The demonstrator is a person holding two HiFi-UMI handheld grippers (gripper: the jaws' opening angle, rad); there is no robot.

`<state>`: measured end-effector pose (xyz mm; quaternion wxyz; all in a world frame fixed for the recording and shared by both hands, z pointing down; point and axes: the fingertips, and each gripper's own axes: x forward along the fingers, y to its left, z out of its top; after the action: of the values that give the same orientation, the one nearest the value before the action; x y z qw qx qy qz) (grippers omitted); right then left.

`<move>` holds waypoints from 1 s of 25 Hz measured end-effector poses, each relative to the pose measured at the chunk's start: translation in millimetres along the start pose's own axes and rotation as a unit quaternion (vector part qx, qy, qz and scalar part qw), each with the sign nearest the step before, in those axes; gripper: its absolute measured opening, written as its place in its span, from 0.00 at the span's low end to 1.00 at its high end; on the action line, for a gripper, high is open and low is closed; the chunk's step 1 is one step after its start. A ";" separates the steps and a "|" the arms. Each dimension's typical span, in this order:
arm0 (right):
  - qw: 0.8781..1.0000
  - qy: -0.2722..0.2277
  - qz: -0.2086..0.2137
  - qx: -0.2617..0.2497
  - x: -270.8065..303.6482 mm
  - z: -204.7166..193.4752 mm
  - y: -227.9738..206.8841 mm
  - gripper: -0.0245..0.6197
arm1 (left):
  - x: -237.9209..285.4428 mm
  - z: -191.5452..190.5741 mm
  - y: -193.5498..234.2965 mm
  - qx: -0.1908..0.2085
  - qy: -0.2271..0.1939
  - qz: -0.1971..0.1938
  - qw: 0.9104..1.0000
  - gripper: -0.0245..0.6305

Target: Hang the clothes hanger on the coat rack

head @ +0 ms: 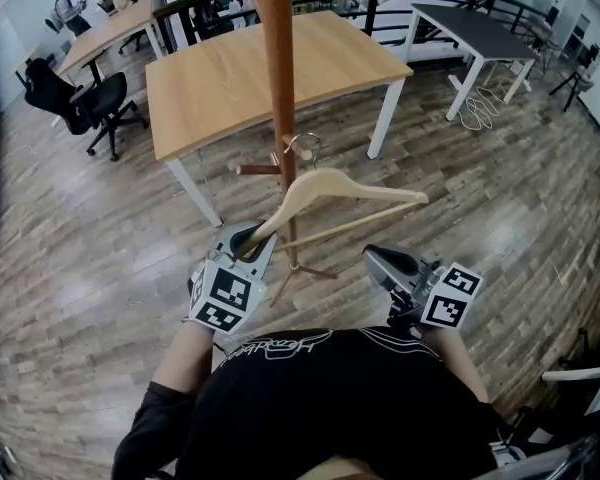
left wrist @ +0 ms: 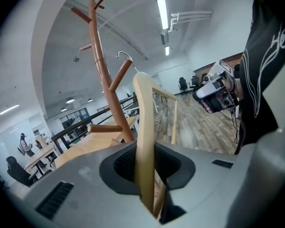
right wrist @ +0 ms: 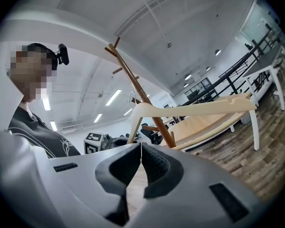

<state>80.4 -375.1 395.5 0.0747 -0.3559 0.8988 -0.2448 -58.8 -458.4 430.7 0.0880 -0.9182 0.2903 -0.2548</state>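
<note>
So the person's left gripper (head: 248, 240) is clamping down on one tip of the wooden clothes hanger (head: 330, 183), jaws pinching the end of its shoulder, and the rest of it is sticking out in the air over the wood floor (head: 500, 198), right in front of the coat rack (head: 278, 78). The little metal hook (head: 302, 146) is sitting just beside the rack's brown pole and above one of the slanted pegs (left wrist: 118, 77), but it isn't looking like it's resting on anything yet. The right gripper (head: 385, 260) is hanging off to the side with its jaws pressed together on nothing, well apart from the hanger. Handling-wise, the hanger is looking stiff and light, so weight shouldn't be a problem. The catch is probably that the wood is smooth, and holding it by the far tip is giving it a long lever, so it could be swiveling in the jaws as the hook gets nudged over a peg. A hold closer to the neck under the hook would likely be steadier. The light wooden desk (head: 210, 88) behind the rack is playing no part.
</note>
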 end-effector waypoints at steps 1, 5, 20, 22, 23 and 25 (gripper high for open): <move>1.000 0.000 -0.001 0.001 1.6 0.3 -1.8 0.10 | 1.9 -2.1 2.3 -0.002 0.001 0.000 1.000 0.14; 1.000 0.004 -0.005 0.007 5.3 -2.3 -11.4 0.10 | 10.2 -11.2 7.5 -0.011 0.007 0.000 1.000 0.14; 1.000 0.015 -0.005 0.017 24.4 -6.7 -31.4 0.10 | 28.8 -41.6 25.2 -0.013 0.032 0.001 0.999 0.14; 1.000 0.016 -0.005 0.017 26.0 -7.2 -31.3 0.10 | 29.2 -45.6 26.0 -0.014 0.035 -0.001 0.999 0.14; 1.000 0.016 -0.007 0.018 26.2 -7.6 -31.8 0.10 | 29.6 -47.7 26.4 -0.014 0.036 -0.002 0.999 0.14; 1.000 0.017 -0.009 0.019 26.1 -8.3 -33.4 0.10 | 30.5 -51.2 28.3 -0.012 0.039 -0.002 0.999 0.14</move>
<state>78.7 -410.5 420.3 0.0643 -0.3586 0.8917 -0.2688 -77.8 -499.7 478.4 0.0651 -0.9093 0.2944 -0.2867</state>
